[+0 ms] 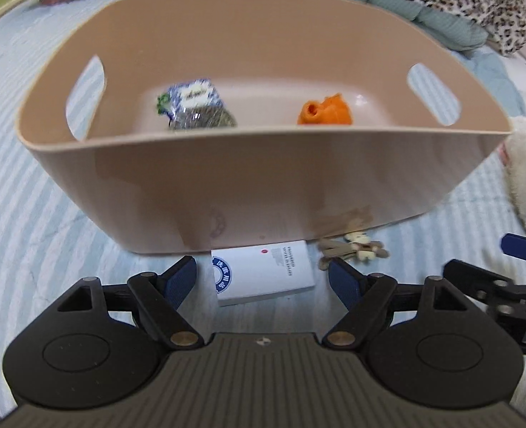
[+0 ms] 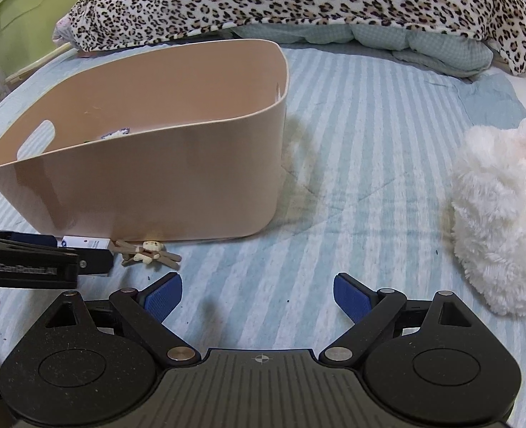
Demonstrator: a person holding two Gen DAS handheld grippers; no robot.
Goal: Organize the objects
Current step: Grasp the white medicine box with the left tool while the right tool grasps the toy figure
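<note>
Left hand-held gripper point(image 1: 262, 278), jaws spread and empty, sits nearer the white box point(image 1: 263, 273), which lies straight ahead, long axis slightly skewed, against the beige basket point(image 1: 248, 192).

This is a bedroom in a home. A bed point(image 2: 352, 135) with a blue-and-white striped sheet fills both views, with a leopard-print blanket point(image 2: 298, 0) heaped over a pale green quilt point(image 2: 423, 46) at its far end and a green plastic storage bin point(image 2: 31, 14) beside it.
</note>
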